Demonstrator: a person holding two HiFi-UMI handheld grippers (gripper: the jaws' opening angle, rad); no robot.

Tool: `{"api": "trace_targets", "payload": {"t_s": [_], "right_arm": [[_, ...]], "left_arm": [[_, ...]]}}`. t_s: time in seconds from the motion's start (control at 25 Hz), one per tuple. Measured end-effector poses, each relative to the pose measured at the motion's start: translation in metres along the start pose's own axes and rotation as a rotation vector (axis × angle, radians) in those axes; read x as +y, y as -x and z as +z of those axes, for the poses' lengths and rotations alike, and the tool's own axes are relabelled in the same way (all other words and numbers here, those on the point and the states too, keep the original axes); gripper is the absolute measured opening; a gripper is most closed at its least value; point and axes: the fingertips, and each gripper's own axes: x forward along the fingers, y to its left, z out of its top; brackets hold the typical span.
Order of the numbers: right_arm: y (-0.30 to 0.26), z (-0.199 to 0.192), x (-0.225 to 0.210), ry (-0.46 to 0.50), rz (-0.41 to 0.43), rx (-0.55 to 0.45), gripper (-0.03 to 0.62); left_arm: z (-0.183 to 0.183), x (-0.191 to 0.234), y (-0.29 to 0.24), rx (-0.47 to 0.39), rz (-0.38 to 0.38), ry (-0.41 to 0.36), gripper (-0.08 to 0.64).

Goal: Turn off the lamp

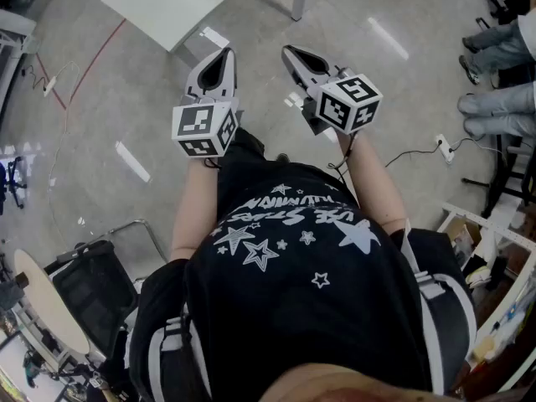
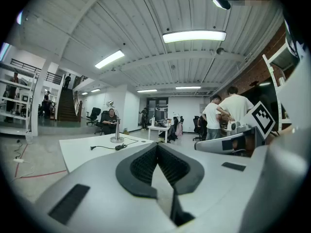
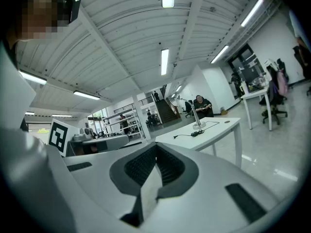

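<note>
A person is holding two grippers out ahead over a grey floor. The left gripper is pointing level, its jaws pressing together at the tips with nothing between them. Just beside it, the right gripper is tilting slightly downward, its jaws likewise meeting and gripping nothing. Each gripper is carrying one marker cube at its rear.

Ahead of both, well apart from the jaws, one white table is standing. In the left gripper view, one lamp is standing upright on the far part of that table, its head bending over at the top of a thin stem and its round base resting on the tabletop. Whether it is shining cannot be told. One black cable is lying on the tabletop just in front of the base, its plug end trailing to the left.

Behind the lamp, one seated figure is facing this way. Farther right, two people in white shirts are standing with their backs turned.
</note>
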Motion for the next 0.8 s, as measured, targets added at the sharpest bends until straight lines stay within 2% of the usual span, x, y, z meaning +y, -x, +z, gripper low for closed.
{"api": "trace_targets", "payload": {"t_s": [0.28,0.8], "right_arm": [[-0.02,0.0,-0.015,-0.005,-0.01,0.012,0.006],[-0.096,0.019,-0.087,-0.025,-0.052,0.058,0.006]], "left_arm": [[-0.009,0.016,-0.023,0.017,-0.01,0.007,0.011],[-0.013,0.079,-0.118,0.052,-0.026,0.03,0.01]]}}
